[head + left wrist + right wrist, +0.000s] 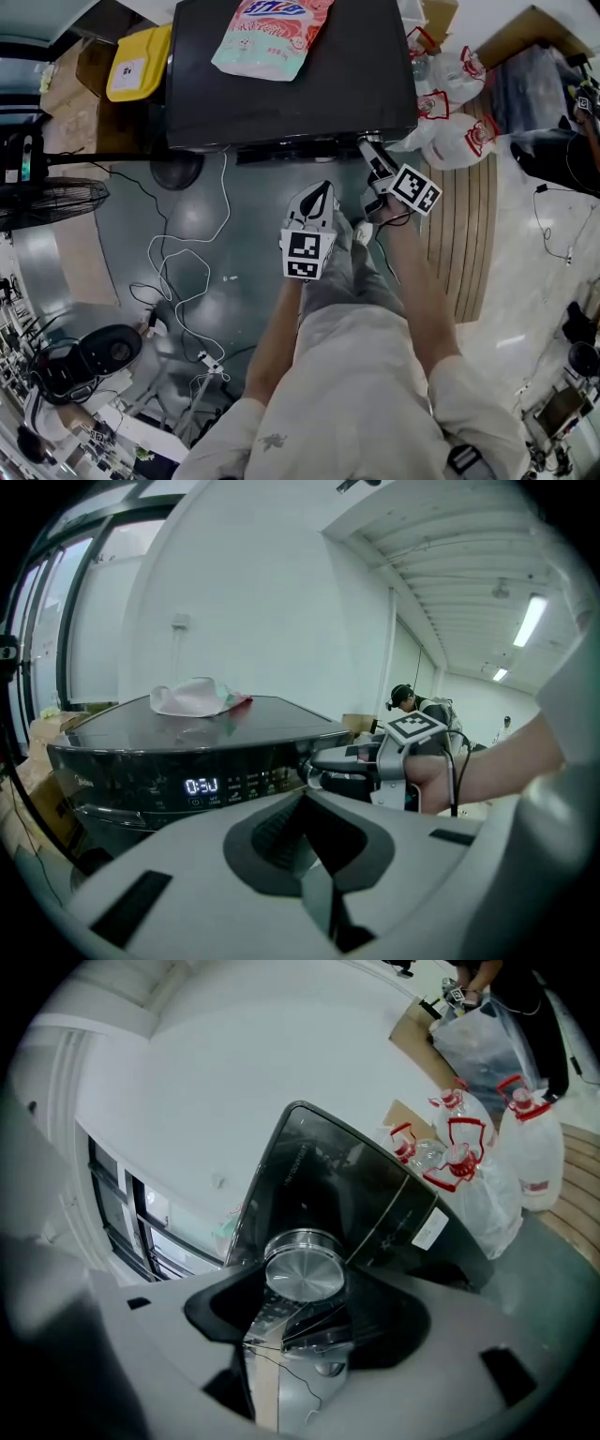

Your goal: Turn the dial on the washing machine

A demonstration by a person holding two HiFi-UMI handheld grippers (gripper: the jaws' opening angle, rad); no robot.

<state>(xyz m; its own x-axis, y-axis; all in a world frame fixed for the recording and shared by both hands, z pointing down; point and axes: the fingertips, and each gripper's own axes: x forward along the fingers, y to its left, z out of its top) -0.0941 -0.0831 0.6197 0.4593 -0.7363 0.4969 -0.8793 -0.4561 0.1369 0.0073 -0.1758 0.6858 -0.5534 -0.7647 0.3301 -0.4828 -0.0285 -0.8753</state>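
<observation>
The black washing machine (pixel 281 94) stands straight ahead, its front panel showing a lit display (pixel 201 786). A round silver dial (pixel 305 1274) sits at the panel's right end. My right gripper (pixel 368 145) reaches to that corner. Its fingers (pixel 328 758) lie above and below the dial and appear closed on it. The dial fills the middle of the right gripper view, just past the jaws. My left gripper (pixel 319 192) hangs back from the machine over the floor, its jaws together with nothing in them.
A pink bag (pixel 272 33) lies on the machine's lid. A yellow container (pixel 139 64) stands left of the machine. Clear jugs with red caps (pixel 450 103) sit to its right beside wooden slats (pixel 464 234). White cables (pixel 187 272) and a fan (pixel 47 202) are on the floor at left.
</observation>
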